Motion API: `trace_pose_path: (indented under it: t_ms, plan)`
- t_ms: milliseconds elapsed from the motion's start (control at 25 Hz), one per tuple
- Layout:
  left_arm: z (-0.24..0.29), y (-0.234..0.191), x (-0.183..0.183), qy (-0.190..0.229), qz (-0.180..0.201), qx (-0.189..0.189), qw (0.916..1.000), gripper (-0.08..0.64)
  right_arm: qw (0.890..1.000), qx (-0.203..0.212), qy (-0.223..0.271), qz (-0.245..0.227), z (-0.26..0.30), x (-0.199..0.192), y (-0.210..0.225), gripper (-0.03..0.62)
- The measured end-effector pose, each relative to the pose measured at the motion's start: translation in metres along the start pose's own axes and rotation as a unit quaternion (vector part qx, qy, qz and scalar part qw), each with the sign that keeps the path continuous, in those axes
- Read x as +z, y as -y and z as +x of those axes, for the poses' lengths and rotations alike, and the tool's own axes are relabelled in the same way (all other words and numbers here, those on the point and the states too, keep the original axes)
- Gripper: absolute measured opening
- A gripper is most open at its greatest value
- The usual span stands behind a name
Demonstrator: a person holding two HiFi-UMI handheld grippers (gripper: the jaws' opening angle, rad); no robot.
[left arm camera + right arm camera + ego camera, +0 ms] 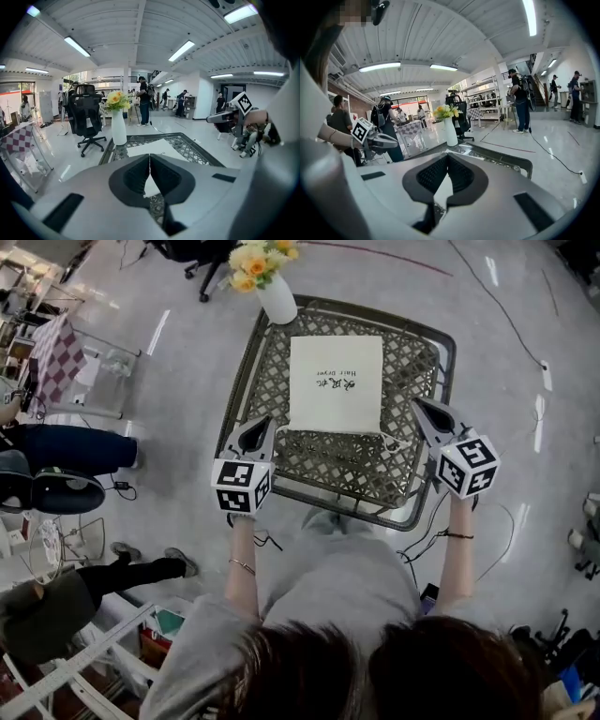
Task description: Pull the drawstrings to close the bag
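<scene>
Left hand-held gripper (267, 421): jaws fully together, nothing between them. The left gripper view shows the pads (140, 171) meeting in one thin seam. It sits off the bag, over the near-left edge of the bench (448, 345), about 7 o'clock from the bag.

Right hand-held gripper (417, 403): also closed tight and empty, with the pads (457, 173) touching in the right gripper view. It is at roughly 4 o'clock from the bag, over the bench's right side, not touching the fabric.

Bag (336, 382): white, lying flat mid-bench on the lattice top, small dark print near its middle. Its near edge faces the person. A thin white cord (398, 440) trails off the near-right corner, close to the right hand-held gripper but apart from it.

White vase (277, 298) with yellow flowers (258, 261) stands at the bench's 11 o'clock corner, just clear of the bag.

Each hand-held gripper points away from the person and a little downward. A black office chair (86, 117) stands on the floor beyond the vase.
</scene>
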State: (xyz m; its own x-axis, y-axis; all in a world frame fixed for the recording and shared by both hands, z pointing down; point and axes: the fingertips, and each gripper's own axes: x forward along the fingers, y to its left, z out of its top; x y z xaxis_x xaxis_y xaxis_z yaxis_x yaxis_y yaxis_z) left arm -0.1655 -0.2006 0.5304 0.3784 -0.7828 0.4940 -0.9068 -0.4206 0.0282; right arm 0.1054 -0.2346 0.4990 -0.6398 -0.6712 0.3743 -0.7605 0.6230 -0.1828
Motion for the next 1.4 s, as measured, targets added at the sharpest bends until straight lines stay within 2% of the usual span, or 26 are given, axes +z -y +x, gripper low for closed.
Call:
trace_pose_path:
  t_ms: [200,360,520,760,920,1040,1160,1200,1280,1400]
  plan:
    - [0.016,-0.004,-0.018,-0.026,0.012,-0.023,0.9993,0.025,0.999,0.019,-0.037,0.002,0.009,-0.014,0.004,0.021]
    - [0.027,-0.015,-0.031,-0.042,0.017,-0.006,0.9990,0.025,0.996,0.029,-0.080,0.011,0.022,-0.045,0.007,0.021]
    - [0.037,-0.020,-0.046,-0.072,0.023,-0.008,0.9971,0.026,0.992,0.044,-0.120,0.008,0.033,-0.073,-0.001,0.021]
    - [0.052,-0.019,-0.071,-0.103,0.018,-0.031,0.9940,0.026,0.987,0.044,-0.151,0.014,0.046,-0.102,-0.005,0.021]
    - [0.058,-0.019,-0.089,-0.137,0.036,-0.044,0.9890,0.026,0.984,0.032,-0.176,0.013,0.049,-0.118,-0.002,0.023]
    - [0.063,-0.020,-0.102,-0.154,0.041,-0.055,0.9857,0.026,0.980,0.022,-0.199,-0.005,0.051,-0.133,0.001,0.025]
    - [0.070,-0.022,-0.111,-0.169,0.046,-0.068,0.9822,0.028,0.975,0.031,-0.217,-0.017,0.055,-0.144,0.000,0.026]
    - [0.072,-0.022,-0.114,-0.174,0.051,-0.073,0.9807,0.028,0.975,0.034,-0.221,-0.015,0.056,-0.148,0.000,0.036]
    - [0.075,-0.020,-0.118,-0.182,0.061,-0.086,0.9775,0.028,0.973,0.037,-0.228,-0.005,0.059,-0.154,-0.001,0.120]
    - [0.079,-0.018,-0.126,-0.197,0.079,-0.106,0.9715,0.029,0.969,0.043,-0.241,0.021,0.062,-0.163,-0.003,0.131]
